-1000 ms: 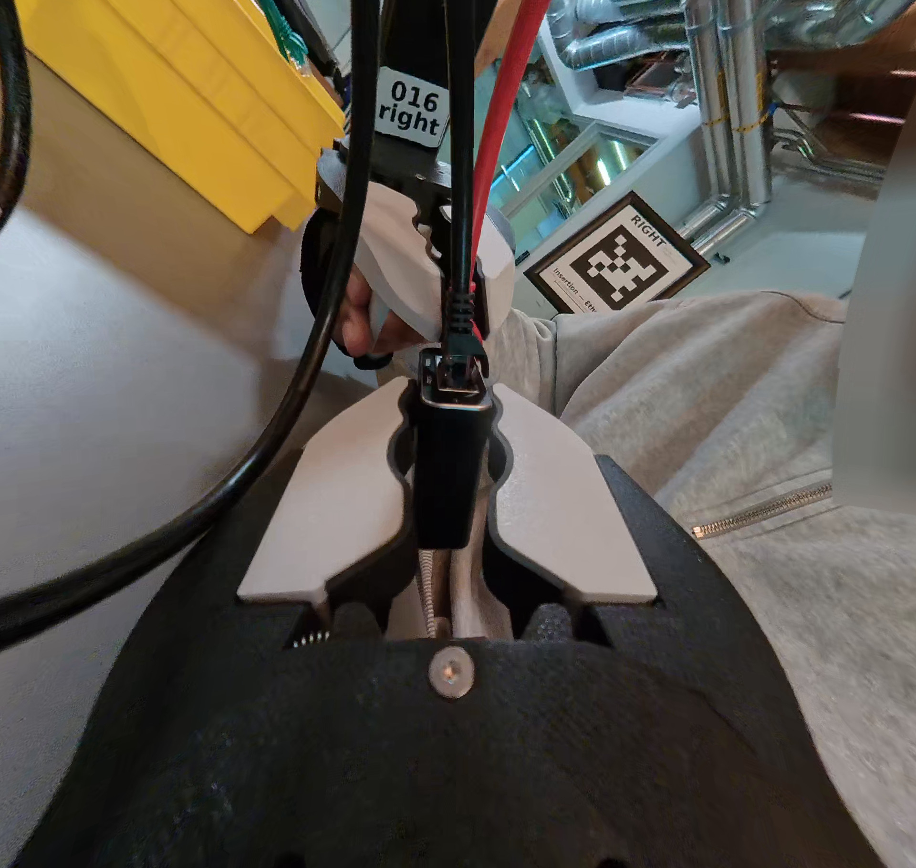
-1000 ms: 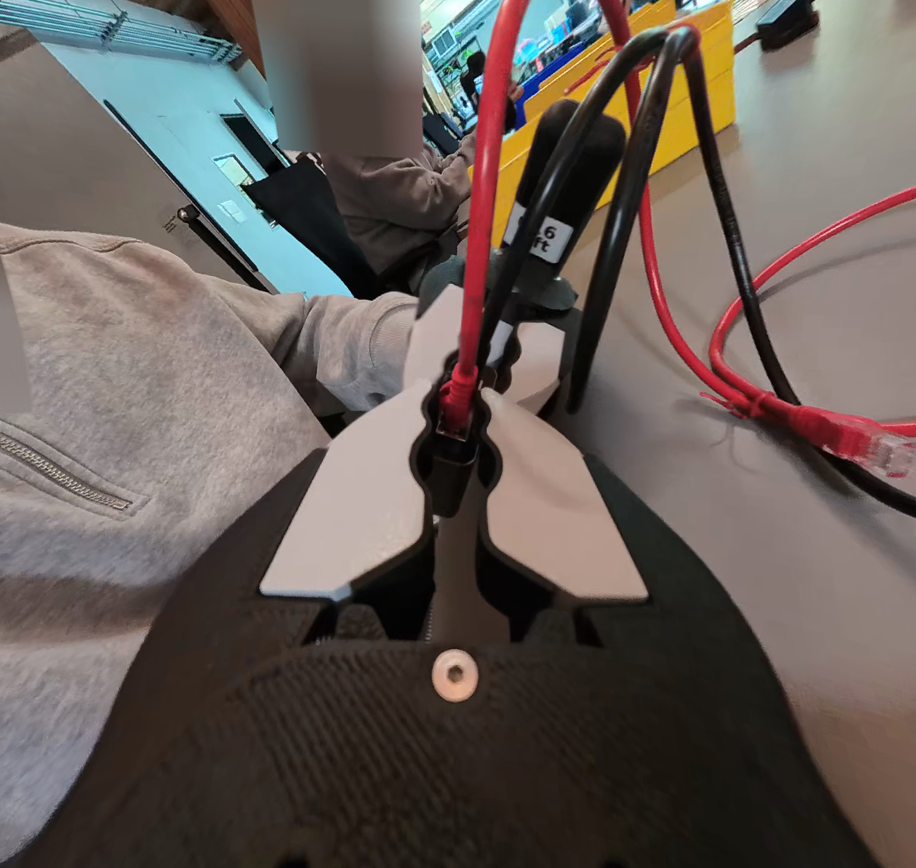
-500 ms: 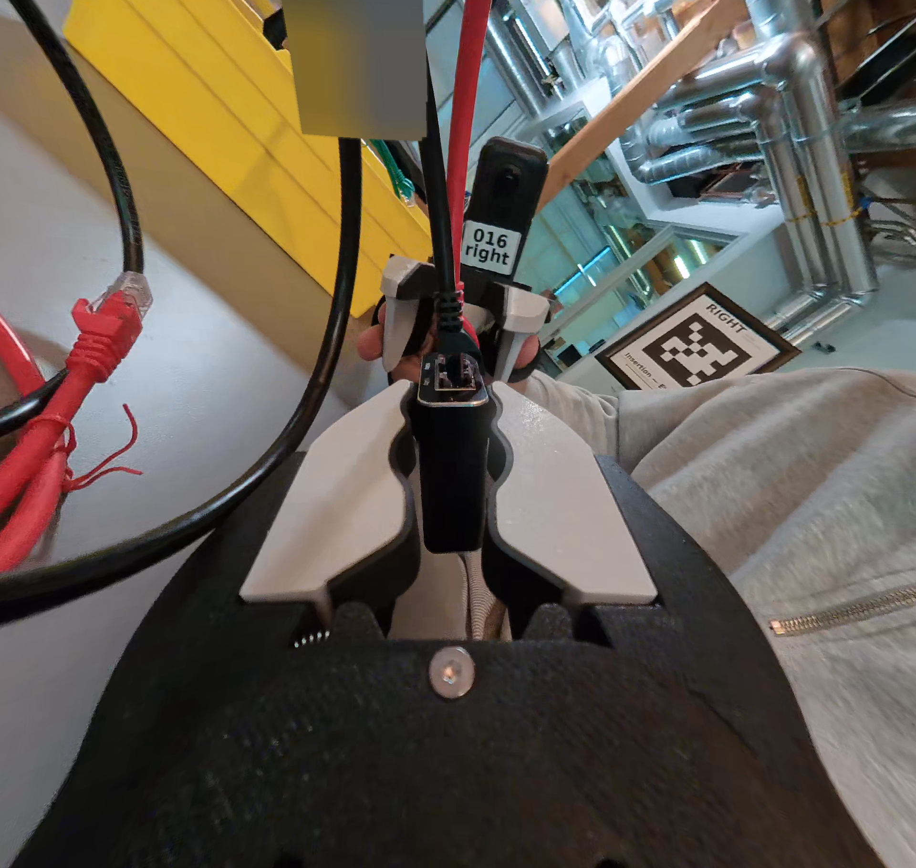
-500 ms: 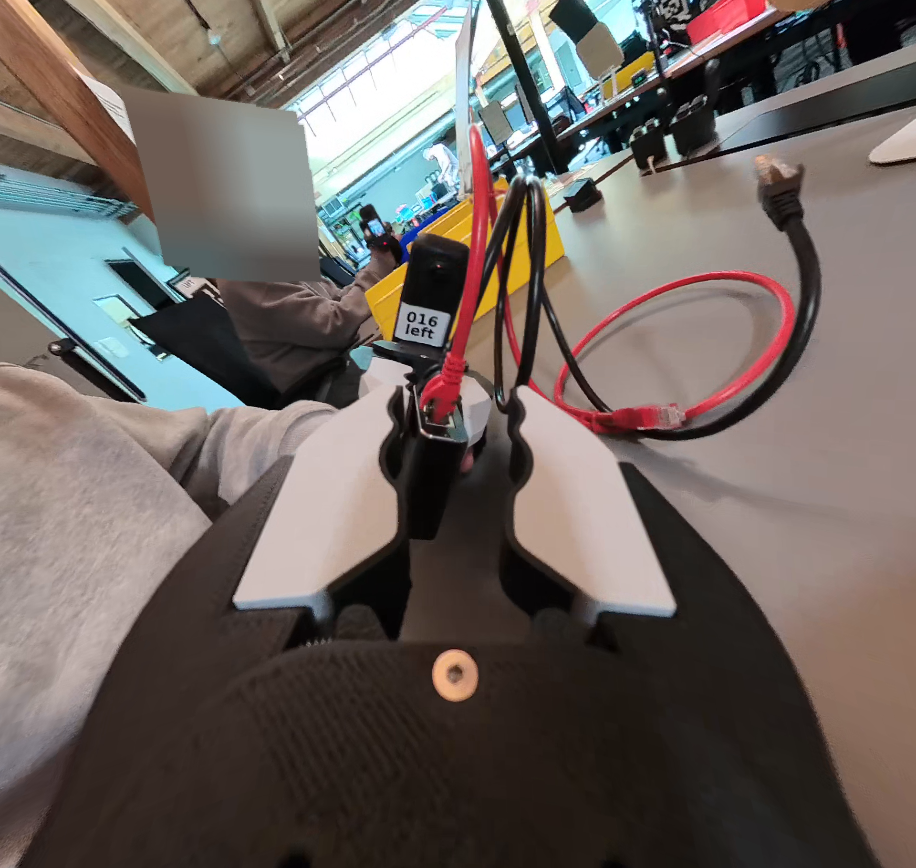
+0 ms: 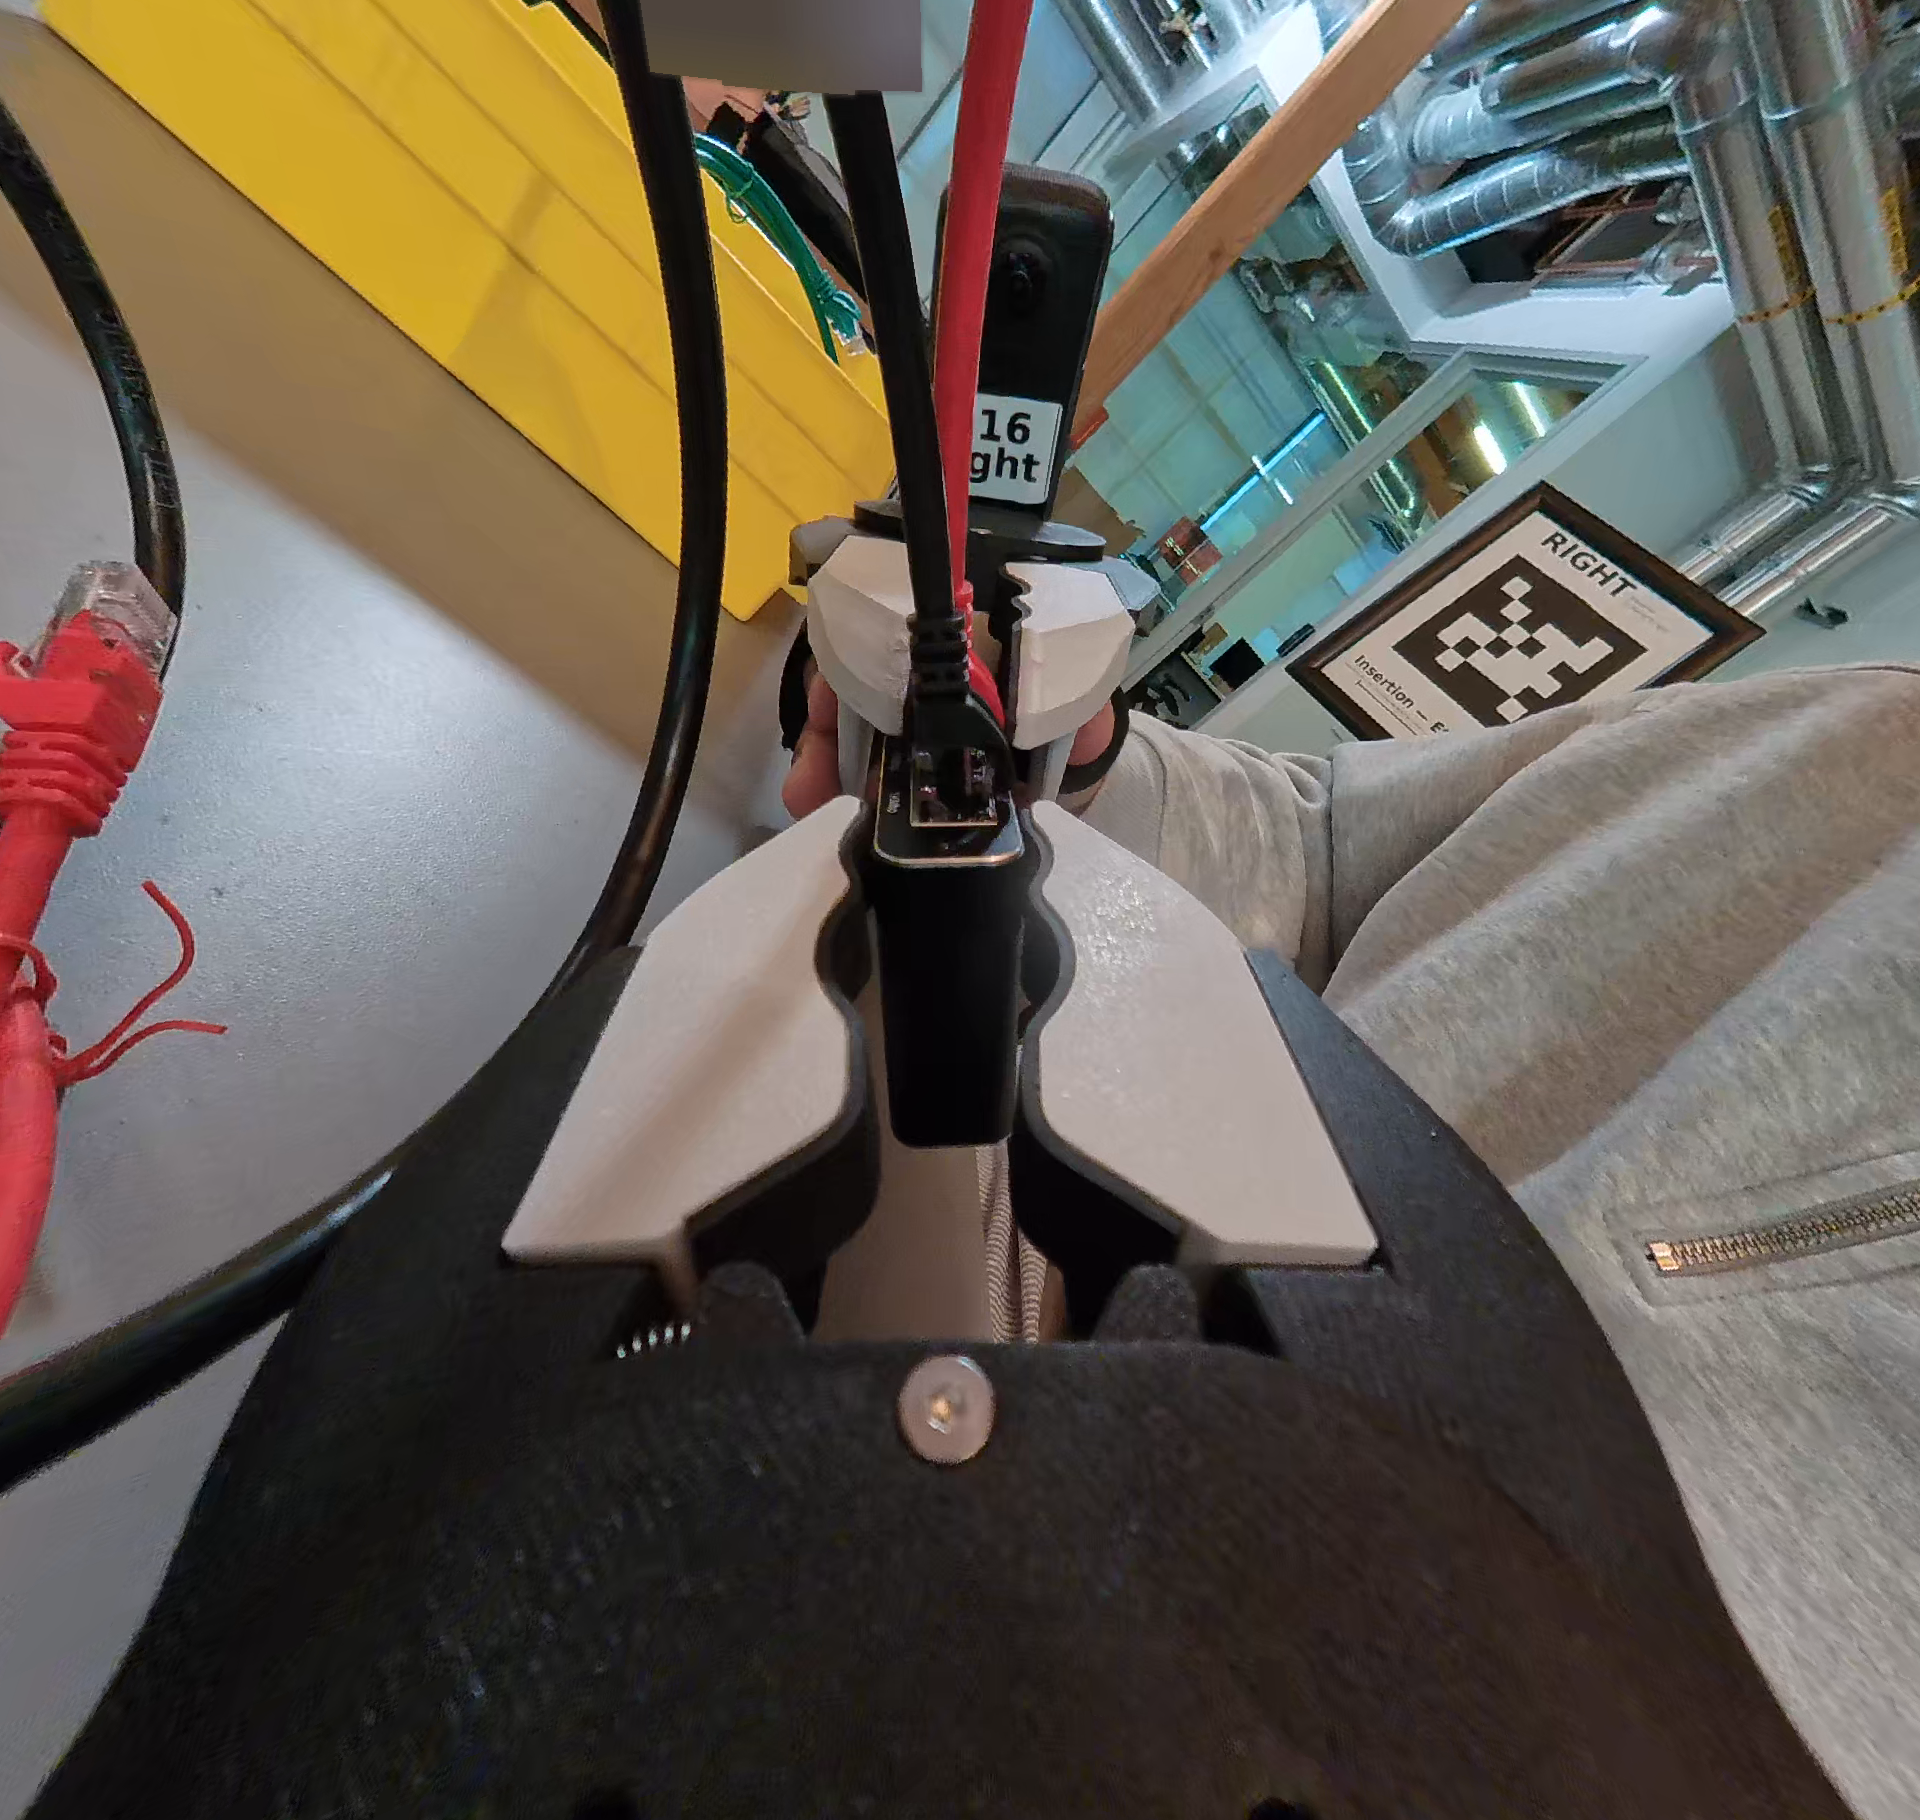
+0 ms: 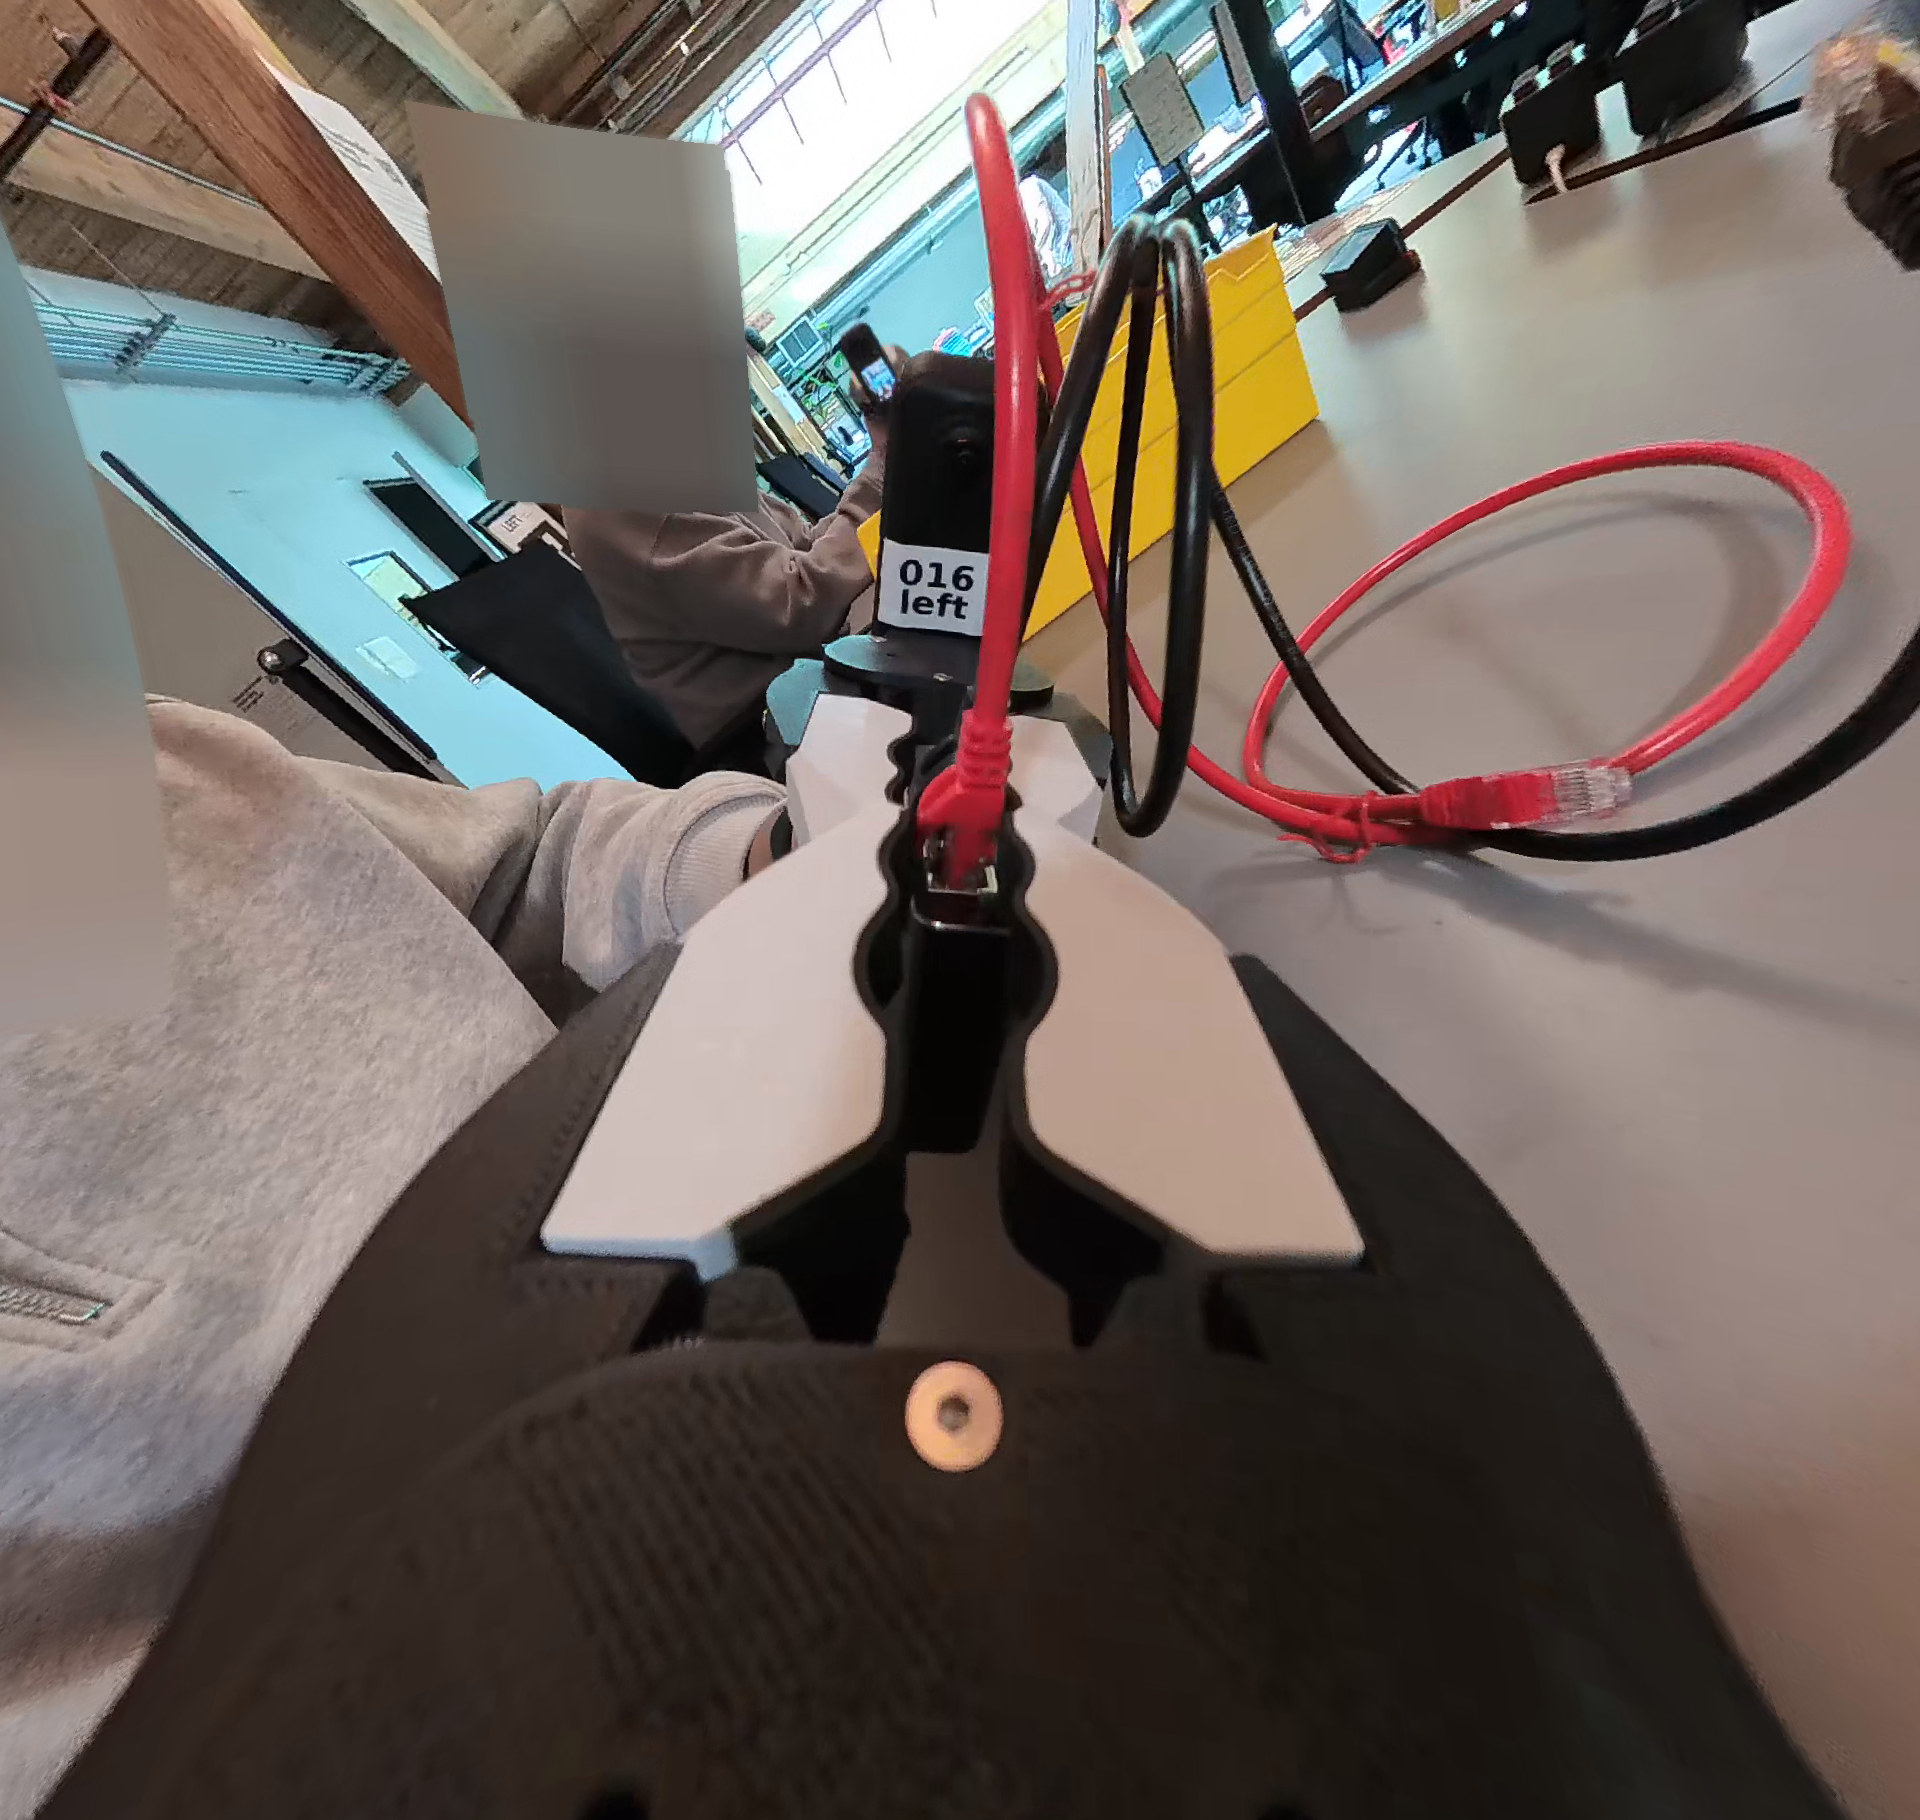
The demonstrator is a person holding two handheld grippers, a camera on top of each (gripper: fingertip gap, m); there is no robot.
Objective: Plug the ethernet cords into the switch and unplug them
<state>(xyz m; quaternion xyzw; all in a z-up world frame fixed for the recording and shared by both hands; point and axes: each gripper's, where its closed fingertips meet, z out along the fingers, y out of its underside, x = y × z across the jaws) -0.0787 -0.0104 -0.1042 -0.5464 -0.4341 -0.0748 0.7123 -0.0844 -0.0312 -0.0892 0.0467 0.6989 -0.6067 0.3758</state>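
Observation:
In the left wrist view my left gripper point(image 5: 948, 835) is shut on one end of the small black switch point(image 5: 945, 1001). A black ethernet plug point(image 5: 940, 721) sits in the switch's port facing me, and a red cord point(image 5: 982, 212) rises behind it. My right gripper point(image 5: 977, 648) faces me on the switch's far end. In the right wrist view my right gripper point(image 6: 956, 866) is shut on the switch point(image 6: 951, 1022), with a red plug point(image 6: 966, 794) seated in its port. The left gripper point(image 6: 935, 752) is just beyond.
The grey table point(image 6: 1558, 1147) carries the red cord's loose plug point(image 6: 1538, 794), also in the left wrist view point(image 5: 78, 690), and black cord loops point(image 6: 1174, 523). A yellow bin point(image 6: 1247, 378) stands behind. A person's grey sleeve point(image 5: 1558, 939) lies alongside. Another person sits beyond the table.
Half a second ago my right gripper's jaws stood open beside the switch; now they are closed on it. Both grippers tilted, and the loose red plug came into the left view.

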